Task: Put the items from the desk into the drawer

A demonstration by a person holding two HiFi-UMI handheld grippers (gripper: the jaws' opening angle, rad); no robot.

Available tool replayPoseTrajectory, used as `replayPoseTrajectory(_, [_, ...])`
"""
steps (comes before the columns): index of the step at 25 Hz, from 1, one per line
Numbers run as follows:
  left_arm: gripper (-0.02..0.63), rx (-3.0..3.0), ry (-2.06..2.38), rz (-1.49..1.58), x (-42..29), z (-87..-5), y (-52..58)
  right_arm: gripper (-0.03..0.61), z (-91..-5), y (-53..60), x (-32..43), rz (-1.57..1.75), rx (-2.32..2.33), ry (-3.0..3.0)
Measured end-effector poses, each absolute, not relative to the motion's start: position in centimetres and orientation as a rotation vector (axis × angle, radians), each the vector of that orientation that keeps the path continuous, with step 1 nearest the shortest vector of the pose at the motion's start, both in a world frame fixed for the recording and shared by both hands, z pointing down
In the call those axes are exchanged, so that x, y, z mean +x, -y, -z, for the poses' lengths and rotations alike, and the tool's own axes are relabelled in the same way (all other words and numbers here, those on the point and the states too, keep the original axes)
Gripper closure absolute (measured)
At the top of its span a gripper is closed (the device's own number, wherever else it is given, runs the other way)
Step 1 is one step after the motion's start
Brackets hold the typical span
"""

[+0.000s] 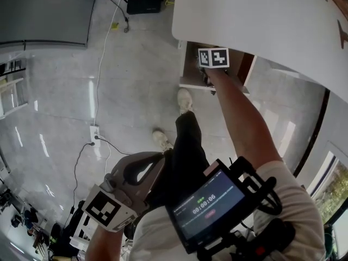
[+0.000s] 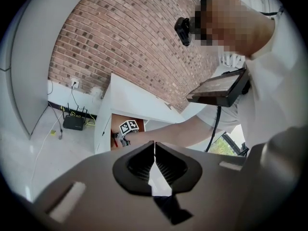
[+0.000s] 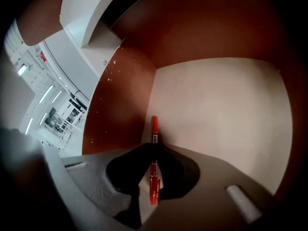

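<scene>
My right gripper (image 3: 154,154) is shut on a red pen (image 3: 154,165) and reaches inside the open drawer (image 3: 216,109). The pen points at the corner where the drawer's pale floor meets its brown wall (image 3: 120,95). In the head view only the right gripper's marker cube (image 1: 213,57) shows over the drawer (image 1: 190,72), under the white desk (image 1: 255,20). My left gripper (image 2: 154,150) is shut on nothing and hangs low by the person's hip, far from the drawer. The left gripper view also catches the right gripper (image 2: 127,127) at the drawer.
A power strip with cables (image 1: 94,132) lies on the grey floor left of the person's shoes (image 1: 185,99). A black box with wires (image 1: 144,3) sits by the far wall. A small screen (image 1: 209,205) hangs on the person's chest.
</scene>
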State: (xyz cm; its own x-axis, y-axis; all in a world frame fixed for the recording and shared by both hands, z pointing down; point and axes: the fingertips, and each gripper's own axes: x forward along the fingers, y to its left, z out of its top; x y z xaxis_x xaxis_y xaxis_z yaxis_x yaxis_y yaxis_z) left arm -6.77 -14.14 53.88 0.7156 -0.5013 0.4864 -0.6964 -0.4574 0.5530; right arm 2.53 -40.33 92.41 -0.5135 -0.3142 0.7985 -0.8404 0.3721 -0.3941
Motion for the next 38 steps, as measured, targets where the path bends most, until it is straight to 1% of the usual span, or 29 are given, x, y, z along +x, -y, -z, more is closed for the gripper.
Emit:
replayPoseTrajectory(7, [0.598,2.149,0.914,-0.276,-7.0,-53.8,14.5,0.532,-93.4,39.8,2.4,-1.091,0.938,1.970])
replayPoseTrajectory(9, [0.598,2.153,0.910,-0.269,-7.0,-53.5,14.6,0.514,-93.3,39.5,2.6,-1.092,0.914,1.959])
replayPoseTrajectory(11, [0.598,2.161,0.909,-0.265,-7.1,-53.2,14.7,0.509,-93.1,39.0,2.8,-1.092,0.900,1.942])
replayPoseTrajectory(18, [0.598,2.220,0.907,-0.237,-7.3,-50.8,14.5,0.509,-90.1,36.7,3.5,-1.035,0.874,1.930])
replayPoseTrajectory(24, [0.598,2.281,0.906,-0.208,-7.8,-47.4,12.3,0.509,-84.1,32.6,4.8,-0.965,0.896,1.961])
replayPoseTrajectory(30, [0.598,2.360,0.945,-0.225,-9.5,-43.9,9.4,0.529,-75.6,27.1,5.1,-0.817,0.890,2.033])
replayPoseTrajectory(34, [0.603,2.377,0.963,-0.235,-10.9,-42.0,6.9,0.575,-70.0,22.5,4.9,-0.774,0.922,2.072])
replayPoseTrajectory(38, [0.606,2.398,0.968,-0.229,-12.0,-39.9,4.3,0.575,-64.0,18.1,3.6,-0.739,0.959,2.159])
